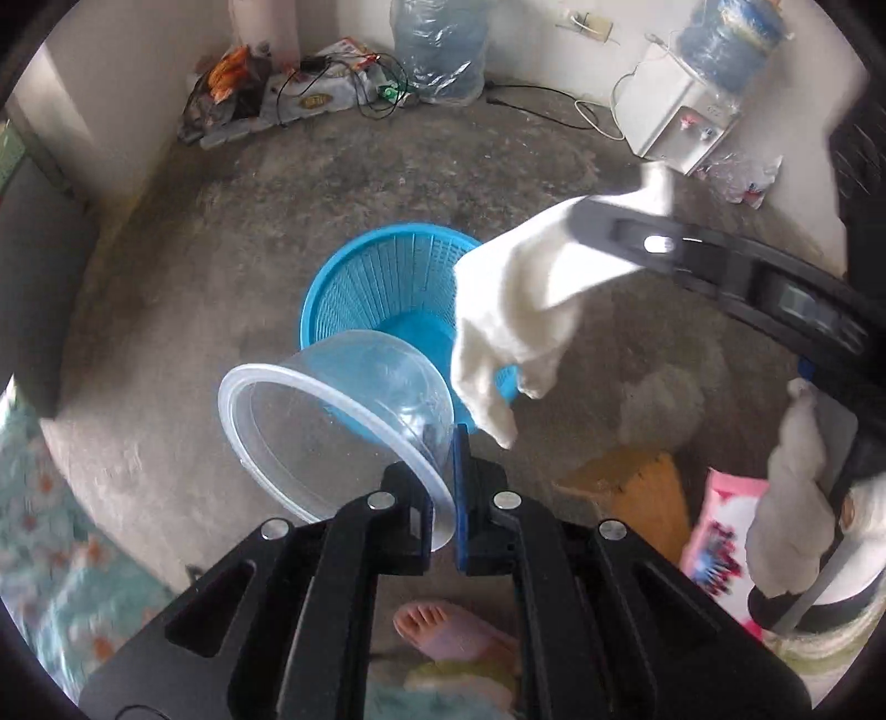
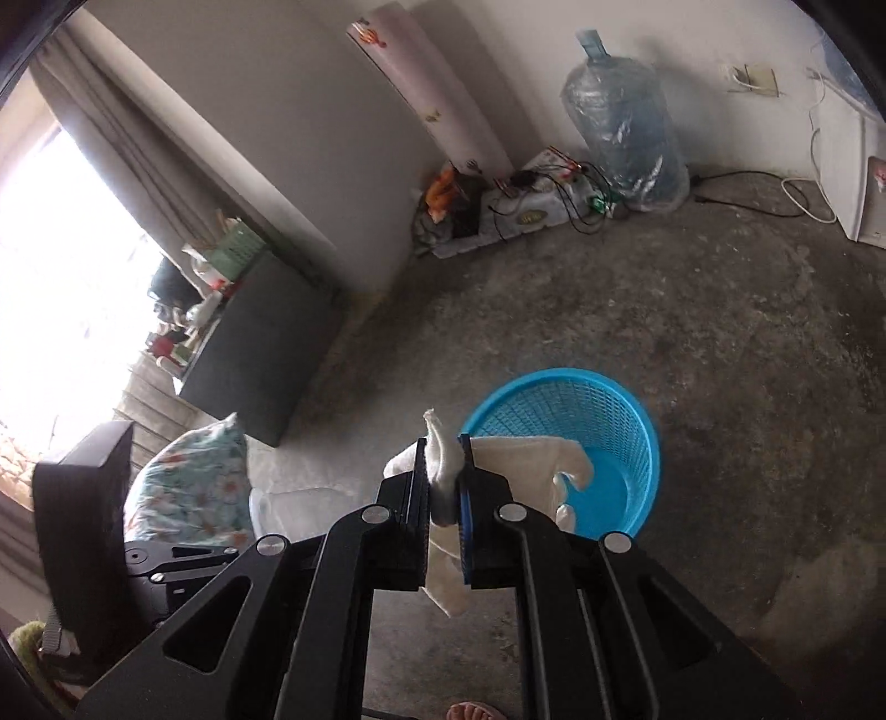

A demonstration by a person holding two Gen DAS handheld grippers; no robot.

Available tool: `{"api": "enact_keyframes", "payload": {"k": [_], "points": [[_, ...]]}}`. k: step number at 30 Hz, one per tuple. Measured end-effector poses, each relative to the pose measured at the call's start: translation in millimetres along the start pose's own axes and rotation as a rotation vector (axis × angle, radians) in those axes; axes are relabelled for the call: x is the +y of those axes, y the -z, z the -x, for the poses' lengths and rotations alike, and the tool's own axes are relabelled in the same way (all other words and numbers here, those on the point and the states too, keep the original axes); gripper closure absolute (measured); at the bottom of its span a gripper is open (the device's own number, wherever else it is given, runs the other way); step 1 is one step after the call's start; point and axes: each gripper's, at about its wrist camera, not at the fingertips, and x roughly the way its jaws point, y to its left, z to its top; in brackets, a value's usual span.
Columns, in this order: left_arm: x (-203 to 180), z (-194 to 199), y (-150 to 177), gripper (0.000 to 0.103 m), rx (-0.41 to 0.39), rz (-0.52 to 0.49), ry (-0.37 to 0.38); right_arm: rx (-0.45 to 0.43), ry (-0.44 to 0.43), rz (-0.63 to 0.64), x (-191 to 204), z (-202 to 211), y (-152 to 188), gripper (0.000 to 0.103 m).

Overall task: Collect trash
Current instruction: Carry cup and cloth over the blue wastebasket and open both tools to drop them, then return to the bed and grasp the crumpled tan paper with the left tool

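Observation:
My left gripper (image 1: 444,487) is shut on the rim of a clear plastic bowl (image 1: 332,421), held tilted above the near side of a blue mesh basket (image 1: 365,288) on the concrete floor. My right gripper (image 2: 443,482) is shut on a white crumpled tissue (image 2: 446,471). The tissue drapes to the right over the basket's (image 2: 609,410) near rim. In the left wrist view the right gripper (image 1: 581,221) reaches in from the right with the tissue (image 1: 509,332) hanging above the basket.
A water dispenser (image 1: 675,111), a wrapped water bottle (image 1: 437,50) and a pile of cables and packets (image 1: 288,88) stand along the far wall. A yellow packet (image 1: 637,482) and a pink packet (image 1: 720,537) lie on the floor at right. My sandalled foot (image 1: 443,631) is below.

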Motion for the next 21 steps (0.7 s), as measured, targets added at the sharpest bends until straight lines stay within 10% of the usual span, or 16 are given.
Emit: {"api": "enact_keyframes", "payload": {"k": [3, 6, 13, 21], "points": [[1.6, -32.8, -10.2, 0.038, -0.017, 0.000, -0.061, 0.076, 0.069, -0.004, -12.3, -39.0, -14.9, 0.078], [5.8, -50.2, -14.1, 0.037, -0.044, 0.017, -0.078, 0.115, 0.116, 0.027, -14.9, -61.1, -20.1, 0.060], [20.1, -40.0, -12.3, 0.037, -0.062, 0.136, -0.046, 0.055, 0.104, 0.024, -15.8, -42.3, -10.1, 0.059], [27.9, 85.6, 26.0, 0.037, -0.245, 0.075, 0.041, -0.114, 0.027, 0.058, 26.2, 54.4, 32.8, 0.058]]}}
